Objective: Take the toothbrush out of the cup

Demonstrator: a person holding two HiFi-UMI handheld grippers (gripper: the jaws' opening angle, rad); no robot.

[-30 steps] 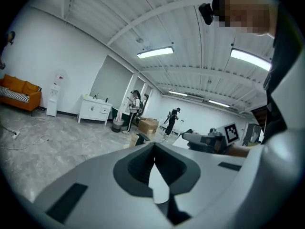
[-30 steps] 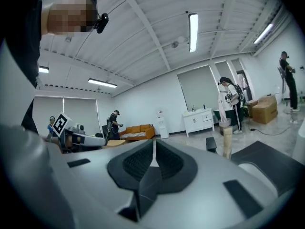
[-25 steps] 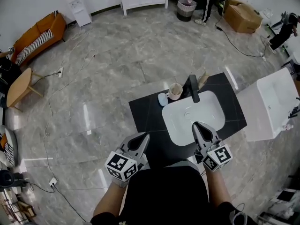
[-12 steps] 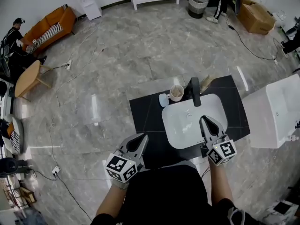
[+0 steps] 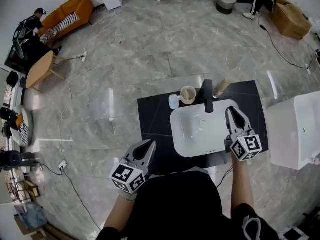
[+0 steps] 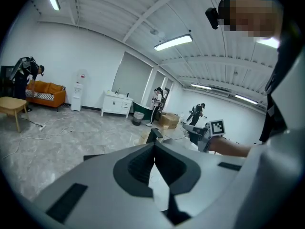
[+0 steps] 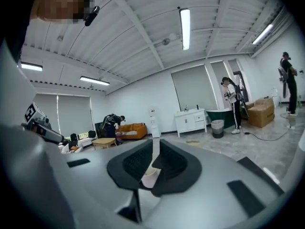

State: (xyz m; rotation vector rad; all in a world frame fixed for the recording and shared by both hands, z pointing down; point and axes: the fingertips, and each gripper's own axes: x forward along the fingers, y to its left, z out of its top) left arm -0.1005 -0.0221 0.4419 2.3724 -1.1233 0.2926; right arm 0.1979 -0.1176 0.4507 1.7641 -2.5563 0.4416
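A beige cup (image 5: 188, 95) stands on the black counter (image 5: 152, 119) behind the white sink (image 5: 200, 131), left of the black faucet (image 5: 207, 95). No toothbrush can be made out at this size. My right gripper (image 5: 233, 111) is shut and empty, over the sink's right rim and pointing toward the counter's back. Past its closed tips in the right gripper view (image 7: 155, 149) a pale cup (image 7: 148, 178) shows. My left gripper (image 5: 150, 145) is shut and empty, in front of the counter's left corner; in the left gripper view (image 6: 153, 149) it points toward the faucet (image 6: 153, 135).
A small pale blue item (image 5: 173, 102) sits left of the cup and a tan object (image 5: 221, 88) right of the faucet. A white unit (image 5: 297, 129) stands to the right. Cables cross the floor. An orange sofa (image 5: 67, 18), a wooden table (image 5: 42, 69) and people are far off.
The right gripper has moved forward and to the right, from the sink's near rim to its right side. The left gripper shifted slightly. Both stayed shut.
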